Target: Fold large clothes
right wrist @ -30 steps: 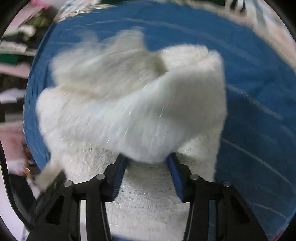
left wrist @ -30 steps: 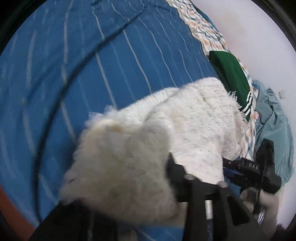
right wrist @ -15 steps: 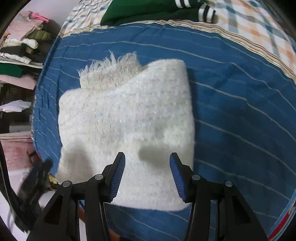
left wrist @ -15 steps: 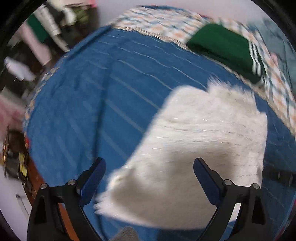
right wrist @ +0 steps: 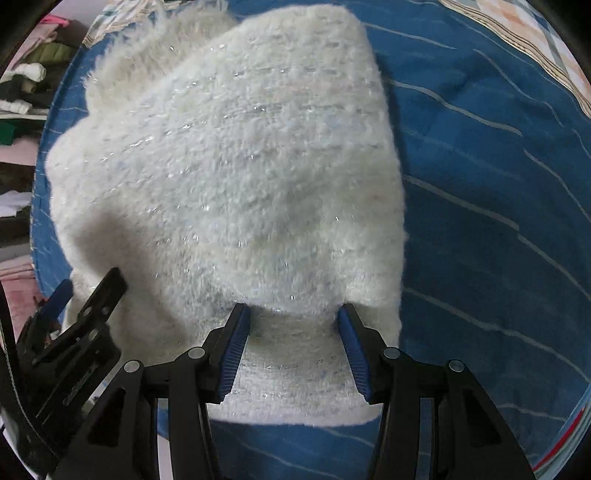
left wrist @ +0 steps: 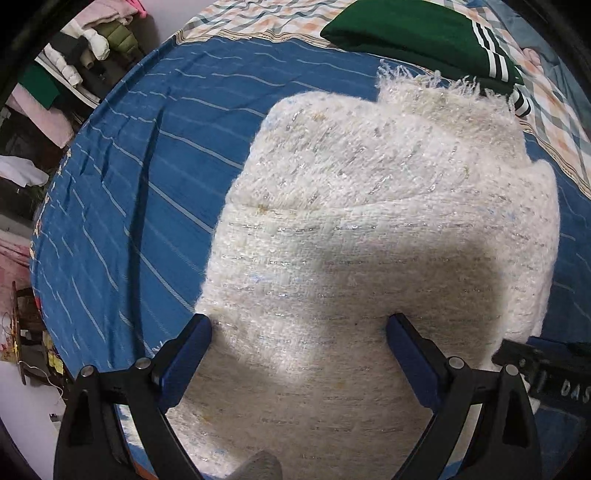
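Note:
A fuzzy white sweater (left wrist: 369,221) lies folded on the blue striped bedsheet (left wrist: 147,184), its fringed edge at the far end. My left gripper (left wrist: 298,321) hangs above the sweater's near part, jaws wide open with nothing gripped, and casts a shadow on the knit. In the right wrist view the sweater (right wrist: 229,166) fills the middle. My right gripper (right wrist: 292,310) stands half open over the near edge of the top fold, where its pads do not pinch the cloth. The left gripper (right wrist: 74,314) shows at the lower left of that view.
A folded green garment with white stripes (left wrist: 424,33) lies beyond the sweater on a checked cover (left wrist: 258,14). Hanging and stacked clothes (left wrist: 74,48) stand past the bed's left edge. Bare blue sheet (right wrist: 498,184) lies right of the sweater.
The left gripper let go of a bunch of sweater, opened wide and rolled round. The sweater dropped flat into a fold. The right gripper shifted over its near edge.

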